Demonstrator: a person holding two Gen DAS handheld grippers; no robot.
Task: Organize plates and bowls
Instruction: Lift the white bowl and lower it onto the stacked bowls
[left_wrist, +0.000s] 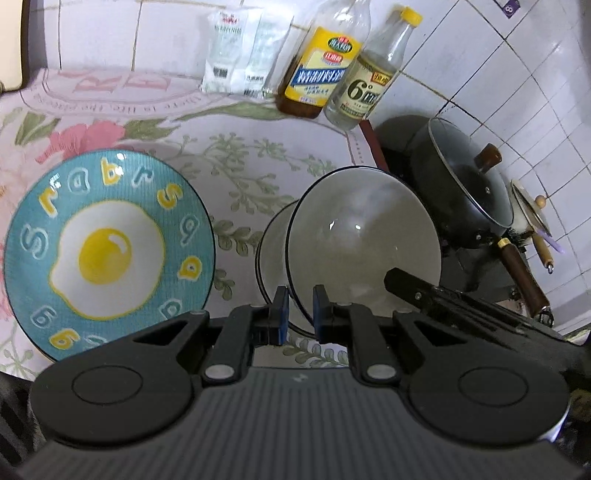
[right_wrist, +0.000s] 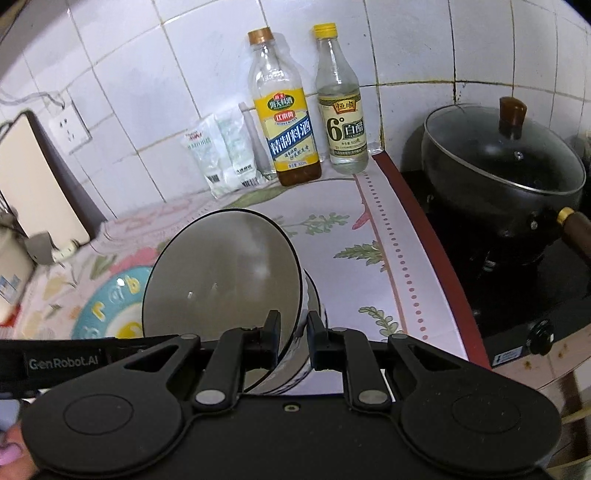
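Egg plate (left_wrist: 107, 254) shows whole only from left wrist view.

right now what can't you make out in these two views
- Second bowl, left wrist view: mostly hidden behind the tilted bowl.
- Egg plate, right wrist view: covered by the bowl and the gripper body.
- Packets, left wrist view: print too blurred to read.
- Small pot, left wrist view: largely hidden behind the lidded wok.

Left gripper (left_wrist: 300, 312) clamped on rim of tilted white bowl (left_wrist: 364, 243), frame centre; second bowl (left_wrist: 275, 251) just behind. Egg-patterned plate (left_wrist: 107, 254) lower left. Bottles (left_wrist: 321, 70) top centre.
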